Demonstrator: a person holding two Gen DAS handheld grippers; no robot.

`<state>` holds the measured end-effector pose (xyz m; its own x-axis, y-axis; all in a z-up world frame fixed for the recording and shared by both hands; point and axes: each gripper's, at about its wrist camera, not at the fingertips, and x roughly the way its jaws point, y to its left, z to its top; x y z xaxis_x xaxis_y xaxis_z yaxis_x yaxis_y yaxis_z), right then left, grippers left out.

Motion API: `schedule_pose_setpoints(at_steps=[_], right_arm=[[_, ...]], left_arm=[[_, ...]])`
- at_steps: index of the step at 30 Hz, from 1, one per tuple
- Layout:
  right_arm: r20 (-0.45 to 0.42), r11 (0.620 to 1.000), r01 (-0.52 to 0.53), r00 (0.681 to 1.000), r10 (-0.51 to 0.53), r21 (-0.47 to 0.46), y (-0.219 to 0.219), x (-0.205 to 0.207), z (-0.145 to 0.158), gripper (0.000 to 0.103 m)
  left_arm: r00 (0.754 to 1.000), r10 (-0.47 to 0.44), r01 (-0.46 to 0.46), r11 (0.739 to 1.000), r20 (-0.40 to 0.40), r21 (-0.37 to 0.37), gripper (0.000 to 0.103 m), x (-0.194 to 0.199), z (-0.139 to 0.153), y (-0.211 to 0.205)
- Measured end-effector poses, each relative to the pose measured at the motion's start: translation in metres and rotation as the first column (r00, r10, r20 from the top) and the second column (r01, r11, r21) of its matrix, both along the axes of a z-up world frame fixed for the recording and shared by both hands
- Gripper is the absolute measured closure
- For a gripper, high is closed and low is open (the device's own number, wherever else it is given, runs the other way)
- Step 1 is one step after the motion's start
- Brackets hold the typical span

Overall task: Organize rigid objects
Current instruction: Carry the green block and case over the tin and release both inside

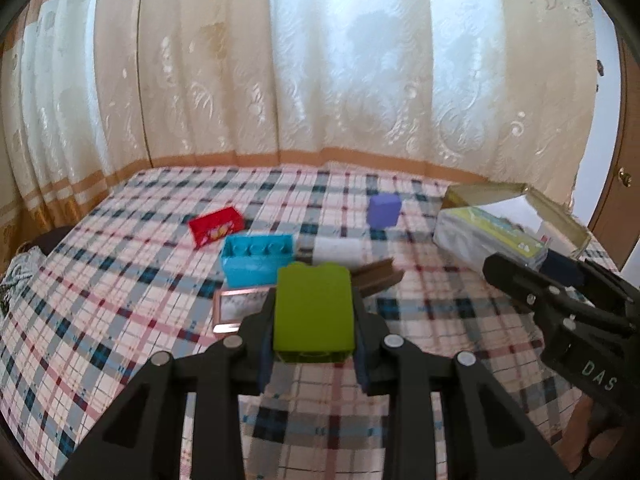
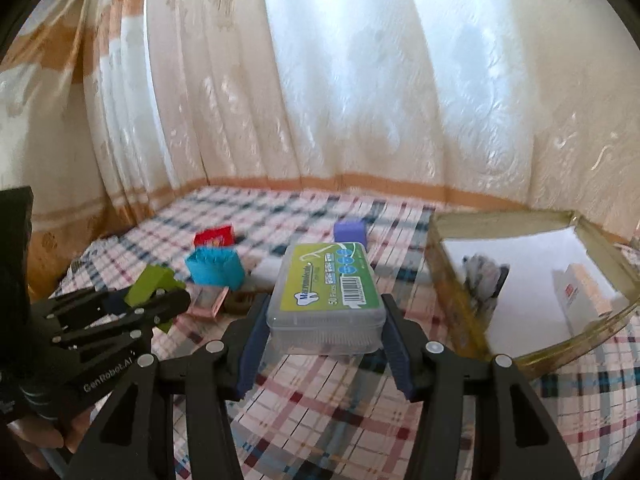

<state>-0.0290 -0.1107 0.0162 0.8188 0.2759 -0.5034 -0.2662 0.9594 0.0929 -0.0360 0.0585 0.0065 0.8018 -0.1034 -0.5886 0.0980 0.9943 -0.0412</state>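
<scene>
My left gripper (image 1: 314, 320) is shut on a lime-green toy block (image 1: 314, 312) and holds it above the plaid bed cover; it also shows in the right wrist view (image 2: 150, 286). My right gripper (image 2: 324, 328) is shut on a clear plastic floss-pick box with a green label (image 2: 326, 300), held above the bed beside the gold tin box (image 2: 452, 280). The floss box also shows in the left wrist view (image 1: 488, 238). The tin's white inside holds a small white carton (image 2: 580, 292) and a dark patterned item (image 2: 482, 276).
On the plaid bed cover (image 1: 120, 280) lie a blue block (image 1: 256, 258), a red box (image 1: 218, 226), a purple cube (image 1: 384, 210), a white block (image 1: 338, 250), a brown piece (image 1: 380, 276) and a pink-framed mirror (image 1: 240, 308). Curtains hang behind the bed.
</scene>
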Motion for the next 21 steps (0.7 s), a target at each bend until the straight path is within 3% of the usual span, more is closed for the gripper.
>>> schedule_pose_setpoints(at_steps=[5, 9, 14, 21], right_arm=[[0.057, 0.999, 0.029, 0.998, -0.030, 0.019, -0.019, 0.001, 0.013, 0.047], [0.060, 0.996, 0.057, 0.996, -0.061, 0.067, -0.044, 0.005, 0.015, 0.047], [0.076, 0.990, 0.134, 0.988, -0.136, 0.035, -0.070, 0.009, 0.015, 0.047], [0.080, 0.979, 0.188, 0.978, -0.193, 0.075, -0.115, 0.013, 0.018, 0.047]], left_arm=[[0.999, -0.026, 0.026, 1.000, 0.039, 0.009, 0.073, 0.002, 0.012, -0.020], [0.996, -0.054, 0.053, 0.999, 0.065, 0.002, 0.073, 0.004, 0.023, -0.041], [0.990, -0.112, 0.112, 0.994, 0.091, -0.006, 0.073, 0.010, 0.032, -0.071], [0.977, -0.175, 0.179, 0.983, 0.124, -0.025, 0.073, 0.019, 0.044, -0.111]])
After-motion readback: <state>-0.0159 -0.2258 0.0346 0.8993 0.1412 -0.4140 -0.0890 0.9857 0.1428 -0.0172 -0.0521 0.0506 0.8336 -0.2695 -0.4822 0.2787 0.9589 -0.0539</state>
